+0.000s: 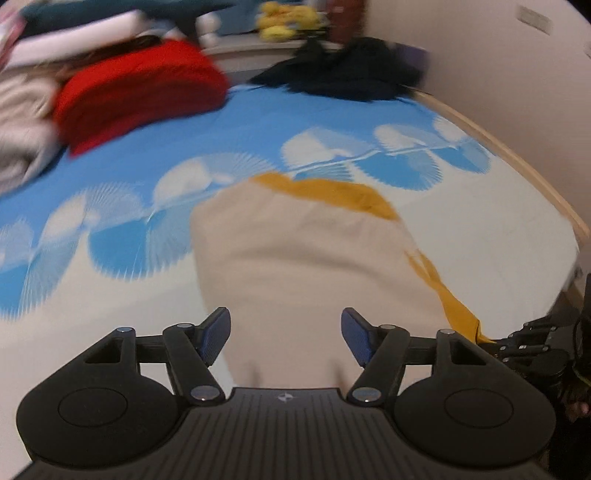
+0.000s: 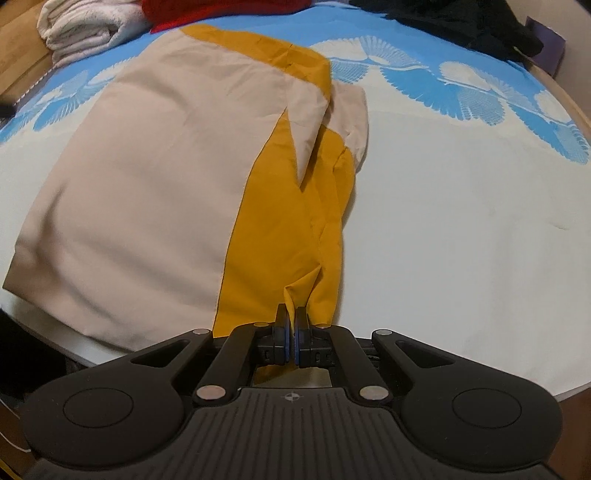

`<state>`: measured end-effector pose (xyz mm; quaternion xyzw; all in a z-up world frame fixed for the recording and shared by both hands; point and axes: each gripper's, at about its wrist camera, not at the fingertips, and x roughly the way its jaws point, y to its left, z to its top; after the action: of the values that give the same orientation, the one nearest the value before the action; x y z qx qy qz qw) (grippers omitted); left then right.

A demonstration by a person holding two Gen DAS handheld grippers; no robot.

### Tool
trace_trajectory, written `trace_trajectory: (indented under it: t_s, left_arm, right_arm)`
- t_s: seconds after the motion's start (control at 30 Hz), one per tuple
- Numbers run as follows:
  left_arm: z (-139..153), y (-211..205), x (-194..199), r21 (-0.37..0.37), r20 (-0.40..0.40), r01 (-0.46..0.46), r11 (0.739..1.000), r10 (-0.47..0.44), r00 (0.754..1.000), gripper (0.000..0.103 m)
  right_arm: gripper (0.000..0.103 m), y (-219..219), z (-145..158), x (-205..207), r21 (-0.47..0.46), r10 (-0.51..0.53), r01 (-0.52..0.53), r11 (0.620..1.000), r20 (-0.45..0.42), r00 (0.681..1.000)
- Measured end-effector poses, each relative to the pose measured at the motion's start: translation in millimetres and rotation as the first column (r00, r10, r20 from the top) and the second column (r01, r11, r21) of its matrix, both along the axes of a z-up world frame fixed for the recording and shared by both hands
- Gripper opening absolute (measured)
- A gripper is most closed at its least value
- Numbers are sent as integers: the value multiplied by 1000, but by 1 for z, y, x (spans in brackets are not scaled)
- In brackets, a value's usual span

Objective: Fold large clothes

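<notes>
A large beige and mustard-yellow garment [image 2: 147, 177] lies flat on the bed, its yellow part bunched along its right side. My right gripper [image 2: 291, 325] is shut on the yellow fabric at the garment's near edge, by the bed's front edge. In the left wrist view the same garment [image 1: 295, 266] lies just ahead, beige with a yellow strip along its far and right edges. My left gripper [image 1: 286, 332] is open and empty, its blue pads [image 1: 216, 334] wide apart above the garment's near end. The right gripper [image 1: 532, 347] shows at that view's right edge.
The bed has a blue and white patterned sheet [image 2: 461, 206]. A folded red garment [image 1: 140, 92] and pale folded clothes [image 2: 85, 26] sit at the far left. A dark heap of clothes [image 1: 354, 70] lies at the far right near the wall. Yellow plush items [image 1: 284, 20] sit beyond the bed.
</notes>
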<state>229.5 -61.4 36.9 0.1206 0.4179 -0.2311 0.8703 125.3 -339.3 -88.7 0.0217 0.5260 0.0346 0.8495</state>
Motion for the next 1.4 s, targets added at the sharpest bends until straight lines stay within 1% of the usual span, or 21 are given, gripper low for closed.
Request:
trace_trajectory:
  t_s: [0.07,0.13,0.17,0.2,0.23,0.27,0.3,0.37,0.4,0.47,0.53,0.6,0.63,0.7,0.77,0.87,0.97,1.07,1.17,1.27,1.4]
  left_arm:
    - [-10,-9,7,26,-15,82,996,-82,997,69]
    - [-40,-14,9,37,-57,144,989,-142,988,68]
    - [-63,-14,9,51,-89,155,987,-151,985,68]
    - [-92,-15,11,117,-182,162,980,-140,973,68]
    - [-108,-21,10,209,-215,174,962,-129,968,68]
    - [-108,-28,7,239,-182,187,953,-145,973,68]
    - [-101,-30,7,205,-159,196,959,-166,973,68]
    - [-90,-26,10,111,-162,180,977,-161,974,68]
    - [-87,-22,11,88,-168,164,983,-147,975,68]
    - [-85,-16,15,88,-163,135,987,-119,979,68]
    - [-83,-10,20,94,-158,82,992,-67,985,68]
    - [-82,-1,26,85,-170,31,996,-17,985,68]
    - [-84,2,30,82,-175,13,997,1,985,68]
    - [-84,7,34,78,-179,-17,997,31,983,68]
    - [-86,9,39,69,-185,-37,997,49,981,69]
    - [-89,12,43,72,-189,-64,995,77,979,69]
    - [-92,10,48,78,-190,-83,994,96,977,69]
    - [-94,9,52,72,-197,-107,992,120,973,69]
    - [-96,7,55,72,-202,-117,991,130,971,70]
    - [-97,7,57,74,-201,-112,991,125,972,70]
    - [-97,7,59,73,-205,-114,991,127,970,71]
  right_arm:
    - [1,-1,1,-3,7,-10,10,1000,10,1000]
    - [1,-2,2,-5,9,-6,6,1000,19,1000]
    - [1,-2,2,-7,8,-5,5,1000,23,1000]
    - [1,-3,2,-8,7,-3,3,1000,25,1000]
    - [1,-3,2,-9,5,-4,4,1000,24,1000]
    - [1,-4,2,-9,7,-7,6,1000,23,1000]
    - [1,-5,3,-10,14,-9,9,1000,24,1000]
    - [3,-2,10,-10,3,-4,4,1000,50,999]
    - [3,-2,13,-10,-18,3,-2,1000,70,998]
    - [4,0,29,-13,-86,9,6,996,169,986]
    - [6,-1,52,-18,-121,6,35,992,323,947]
    - [12,-6,69,-17,-95,-21,70,993,438,898]
    - [14,-9,75,-12,-72,-37,81,994,475,879]
    - [27,-15,80,4,-20,-75,99,995,511,856]
    - [35,-20,78,26,33,-105,103,994,507,856]
    - [36,-26,67,67,78,-148,125,989,469,871]
    - [43,-29,53,109,145,-208,161,976,426,880]
    - [50,-26,37,139,162,-237,187,969,390,890]
    - [52,-24,20,164,168,-256,209,963,346,902]
    - [56,-30,1,186,231,-279,220,948,270,921]
    - [55,-36,-22,202,306,-298,237,922,171,939]
